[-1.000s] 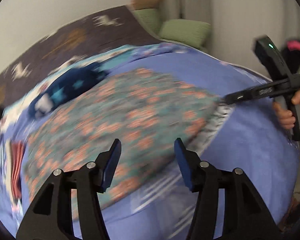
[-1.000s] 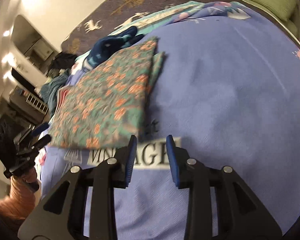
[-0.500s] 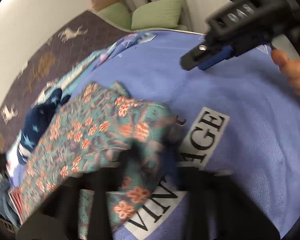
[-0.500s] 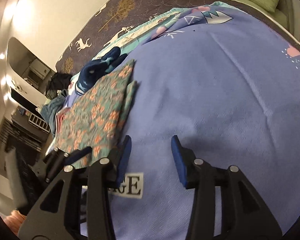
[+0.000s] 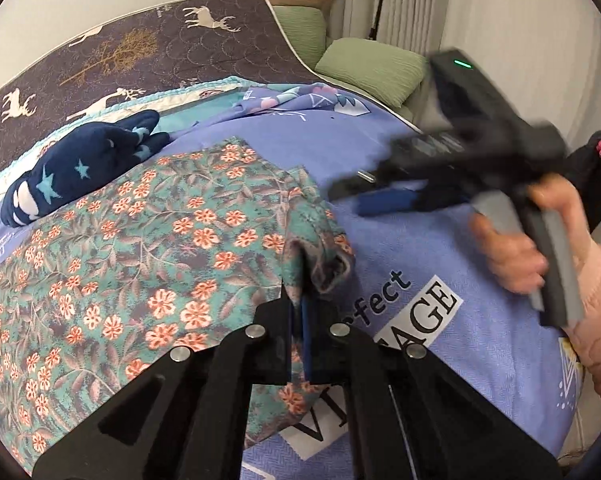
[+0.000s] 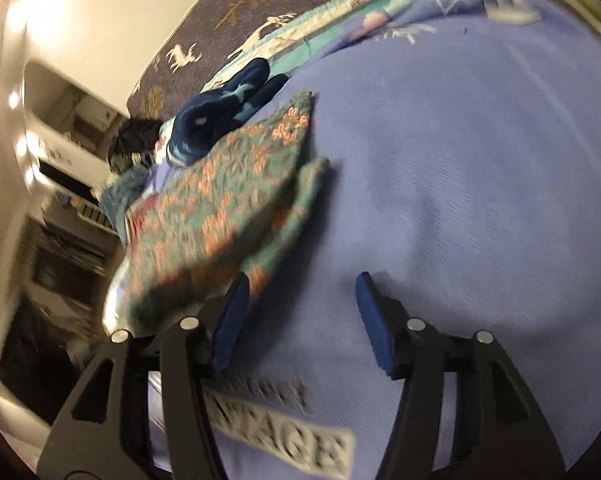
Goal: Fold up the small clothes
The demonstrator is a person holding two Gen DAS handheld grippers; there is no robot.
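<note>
A teal garment with orange flowers (image 5: 148,248) lies folded on the blue bedspread (image 5: 420,360). My left gripper (image 5: 306,300) is shut on a bunched corner of that garment at its right edge. In the right wrist view the same floral garment (image 6: 228,204) lies to the left, and my right gripper (image 6: 300,304) hovers over bare bedspread (image 6: 460,160) with its jaws opening and nothing between them. The right gripper (image 5: 384,196) also shows blurred in the left wrist view, held by a hand (image 5: 512,248).
A dark blue star-print garment (image 5: 84,168) lies behind the floral one. A brown deer-print quilt (image 5: 120,52) and green cushions (image 5: 372,68) are at the back. White "VINTAGE" lettering (image 5: 420,312) is printed on the bedspread. Dim furniture (image 6: 60,200) stands at left.
The left gripper went from open above the floral garment to shut on its right corner. The right gripper swept across the bedspread and its jaws widened.
</note>
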